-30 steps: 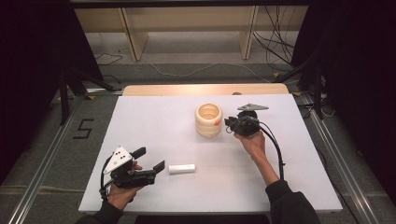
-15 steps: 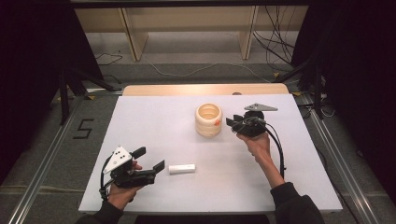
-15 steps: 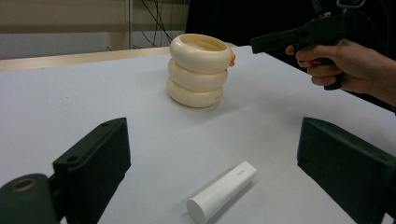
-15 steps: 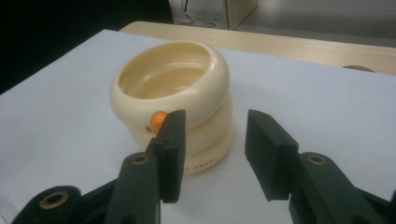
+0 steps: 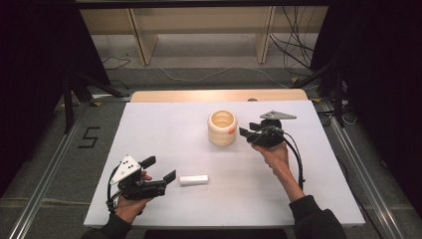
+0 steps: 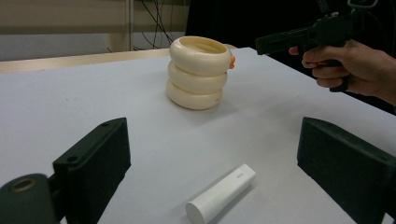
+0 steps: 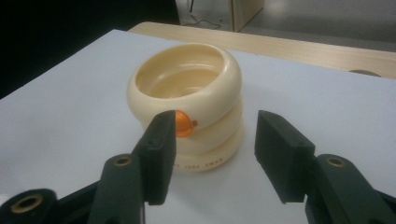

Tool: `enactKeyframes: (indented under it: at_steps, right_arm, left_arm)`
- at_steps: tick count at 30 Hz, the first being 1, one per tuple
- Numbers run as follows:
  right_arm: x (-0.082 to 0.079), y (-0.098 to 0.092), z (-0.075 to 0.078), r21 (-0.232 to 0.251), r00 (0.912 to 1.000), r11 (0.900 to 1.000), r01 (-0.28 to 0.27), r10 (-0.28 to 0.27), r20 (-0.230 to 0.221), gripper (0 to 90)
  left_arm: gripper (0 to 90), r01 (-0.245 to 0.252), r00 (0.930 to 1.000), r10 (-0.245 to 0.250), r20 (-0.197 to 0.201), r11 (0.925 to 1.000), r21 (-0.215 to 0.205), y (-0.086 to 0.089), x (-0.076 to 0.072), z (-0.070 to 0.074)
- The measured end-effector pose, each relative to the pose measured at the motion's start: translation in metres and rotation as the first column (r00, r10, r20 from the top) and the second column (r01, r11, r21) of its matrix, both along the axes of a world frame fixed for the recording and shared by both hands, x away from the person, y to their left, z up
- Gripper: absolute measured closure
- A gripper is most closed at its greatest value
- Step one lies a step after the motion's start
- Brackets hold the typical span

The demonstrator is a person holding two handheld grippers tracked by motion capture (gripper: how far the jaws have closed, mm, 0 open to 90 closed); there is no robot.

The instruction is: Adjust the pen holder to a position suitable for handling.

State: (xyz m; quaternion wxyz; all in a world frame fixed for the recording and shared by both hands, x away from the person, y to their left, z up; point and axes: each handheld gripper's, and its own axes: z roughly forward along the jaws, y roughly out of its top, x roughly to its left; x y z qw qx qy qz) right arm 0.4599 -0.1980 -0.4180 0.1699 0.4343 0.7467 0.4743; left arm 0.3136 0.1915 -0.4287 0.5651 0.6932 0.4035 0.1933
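Right now our work centres on the cream ribbed cup (image 7: 187,100), a squat pot shaped like three stacked rings with a small orange knob (image 7: 183,124) on its upper ring. It stands upright on the white desk (image 5: 149,124), just ahead of the right gripper (image 5: 247,134), whose fingers (image 7: 159,154) have just been opening and now stand apart with nothing between them. In the right gripper view the orange knob sits just beside the inner edge of one finger, apart from the cup's wall, so the cup is free and standing on its own.

To do this step well, we judge that the right hand should draw straight back along the line of its fingers, keeping them wide, so that neither pad catches the knob or nudges the cup sideways. A tilt of the wrist here could tip the pot, which looks light and tall for its base.

Farther out, a white tube (image 6: 220,193) lies on its side on the desk, just ahead of the left gripper (image 5: 159,173) and between the lines of its two fingers, though not touched by them. Those fingers are spread wide and empty. The tube lies well apart from the cup.
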Motion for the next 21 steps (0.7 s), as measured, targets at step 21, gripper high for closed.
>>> enactKeyframes:
  at_steps: [21]
  right_arm:
    - [-0.023,0.032,0.017,-0.068,0.9858,0.985,-0.16,0.163,0.04,30.1]
  left_arm:
    - [8.7,-0.007,1.0,0.007,-0.003,0.9999,-0.012,0.001,0.0,0.0]
